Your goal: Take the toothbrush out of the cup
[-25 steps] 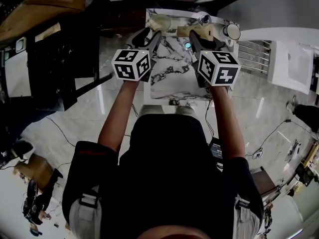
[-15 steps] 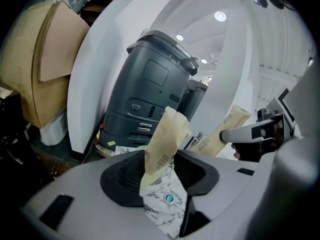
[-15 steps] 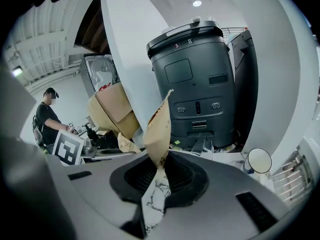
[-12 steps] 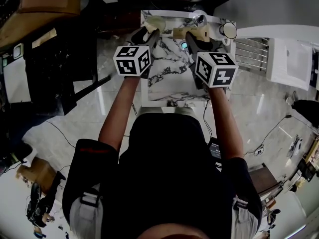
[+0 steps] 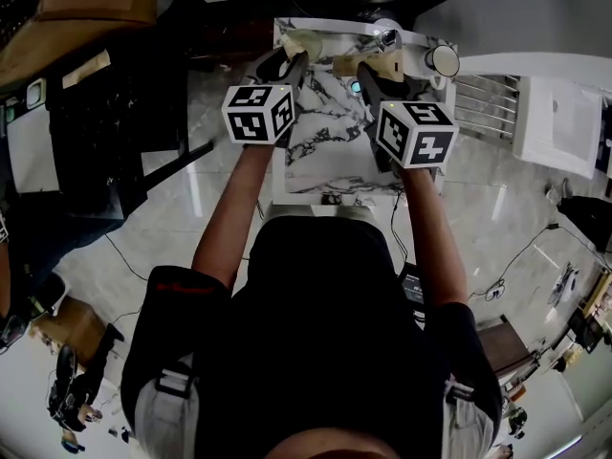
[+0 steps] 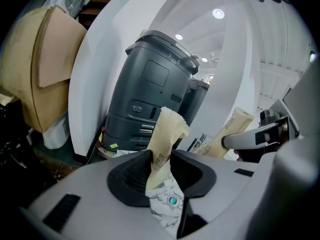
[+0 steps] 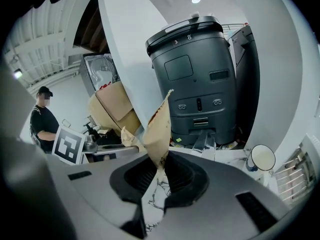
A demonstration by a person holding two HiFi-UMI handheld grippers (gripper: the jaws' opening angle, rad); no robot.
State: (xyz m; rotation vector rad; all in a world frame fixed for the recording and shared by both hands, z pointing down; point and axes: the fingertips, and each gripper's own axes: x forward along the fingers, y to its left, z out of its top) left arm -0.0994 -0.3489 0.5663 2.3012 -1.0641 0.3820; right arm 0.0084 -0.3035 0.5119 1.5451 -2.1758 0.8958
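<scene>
A beige paper wrapper strip (image 6: 165, 131) stands between the pads of my left gripper (image 6: 161, 164). Those jaws are closing and pinch it on both sides. My right gripper (image 7: 159, 171) is shut on a beige paper packet (image 7: 158, 126), which also shows as the packet (image 6: 233, 129) in the left gripper view. From above, the left gripper (image 5: 284, 57) and right gripper (image 5: 371, 65) hover side by side over the marble table (image 5: 325, 151). A white cup (image 5: 444, 60) stands at the table's far right, the same cup (image 7: 263, 158) as in the right gripper view. No bare toothbrush shows.
A tall dark grey machine (image 7: 200, 79) stands beyond the table. Cardboard boxes (image 6: 42, 69) lie to its left. A person in black (image 7: 42, 119) stands far off at the left. A metal rack (image 5: 483, 103) is right of the table.
My left gripper has edged slightly toward the far end of the table, up to the wrapper strip. The right gripper keeps its grip and place.
</scene>
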